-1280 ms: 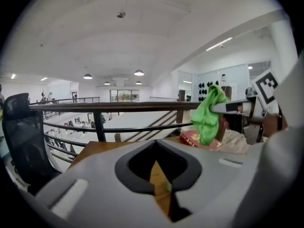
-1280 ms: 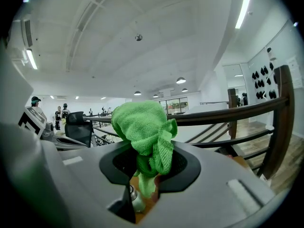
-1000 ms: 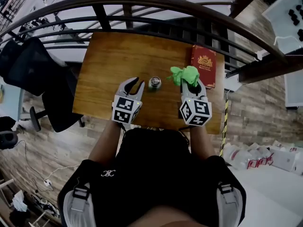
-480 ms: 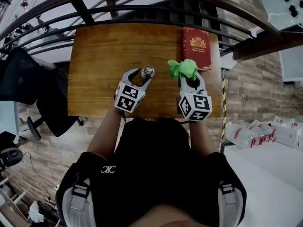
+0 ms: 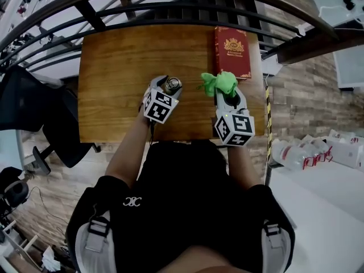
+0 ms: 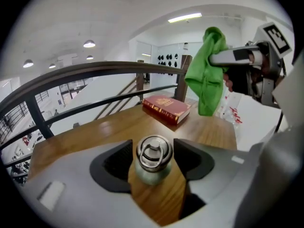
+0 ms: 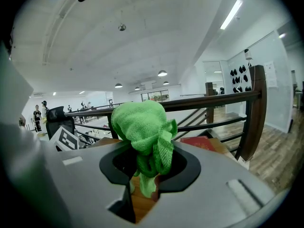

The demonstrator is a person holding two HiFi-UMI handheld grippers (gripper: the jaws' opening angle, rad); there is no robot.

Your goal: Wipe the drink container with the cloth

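Note:
A small metal drink bottle (image 5: 173,85) with a ring-handled cap stands upright on the wooden table (image 5: 114,95). My left gripper (image 5: 169,85) has its jaws on either side of the bottle (image 6: 153,159). The jaws are opening and a gap shows at each pad. My right gripper (image 5: 227,94) is shut on a bunched green cloth (image 5: 219,82), held above the table just right of the bottle. In the right gripper view the cloth (image 7: 145,127) bulges out of the jaws and hangs below them.
A red book (image 5: 231,51) lies flat at the table's far right. A dark curved railing (image 5: 170,7) runs along the table's far edge. A black chair (image 5: 34,112) stands left of the table. Bare wood stretches left of the bottle.
My left gripper has moved forward and right from beside the bottle to around it, and its jaws have widened. The right gripper has kept the cloth in about the same place.

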